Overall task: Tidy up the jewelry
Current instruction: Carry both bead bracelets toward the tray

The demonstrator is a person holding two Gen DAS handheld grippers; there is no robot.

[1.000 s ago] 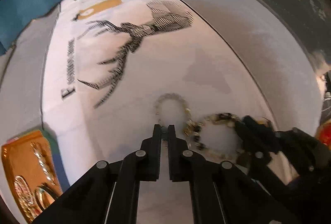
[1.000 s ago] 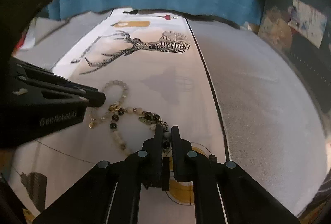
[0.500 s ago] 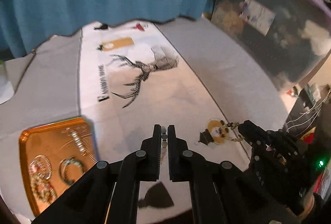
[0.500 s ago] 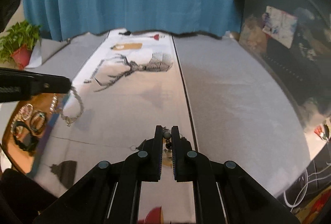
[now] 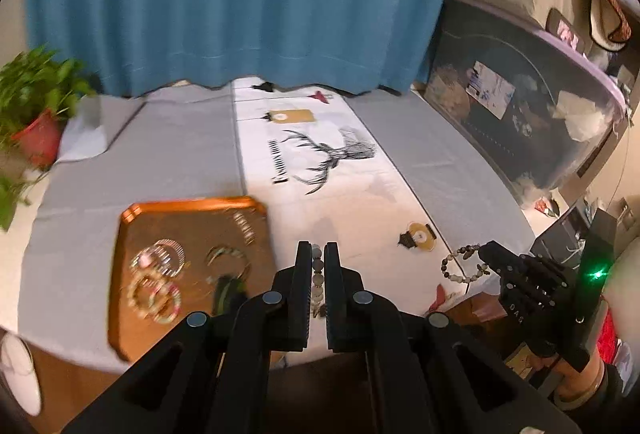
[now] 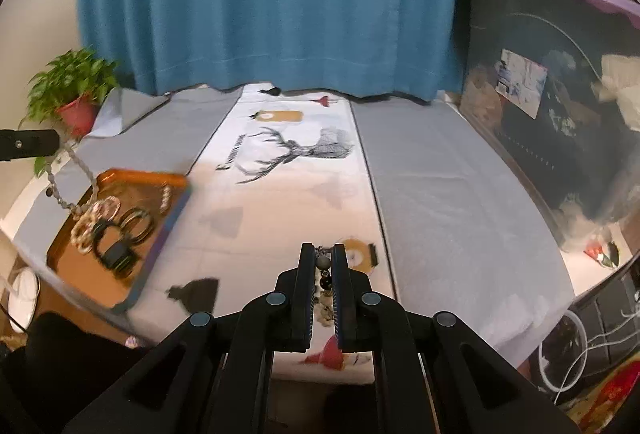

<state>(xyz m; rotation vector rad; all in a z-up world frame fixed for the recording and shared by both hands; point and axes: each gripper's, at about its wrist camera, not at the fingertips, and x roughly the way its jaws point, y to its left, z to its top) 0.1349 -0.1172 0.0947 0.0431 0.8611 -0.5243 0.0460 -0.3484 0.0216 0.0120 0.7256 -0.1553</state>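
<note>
My left gripper point(image 5: 318, 254) is shut on a pale beaded bracelet point(image 5: 318, 276) and holds it in the air above the near table edge, right of the orange tray point(image 5: 132, 314). That bracelet hangs as a loop in the right wrist view point(image 6: 68, 189), over the tray point(image 6: 76, 274). My right gripper point(image 6: 323, 254) is shut on a dark-and-pale beaded bracelet point(image 6: 324, 276), also lifted; it dangles as a loop in the left wrist view point(image 5: 460, 266). The tray holds several bracelets point(image 5: 156, 274).
A white runner with a deer print point(image 5: 328, 157) lies on the grey tablecloth point(image 5: 160, 153). A potted plant point(image 6: 76, 93) stands at the far left. A blue curtain point(image 6: 260, 1) hangs behind. A dark cabinet point(image 6: 560, 133) stands at the right.
Both grippers have lifted their bracelets off the runner and pulled up and back from the table. The left one has swung towards the tray.
</note>
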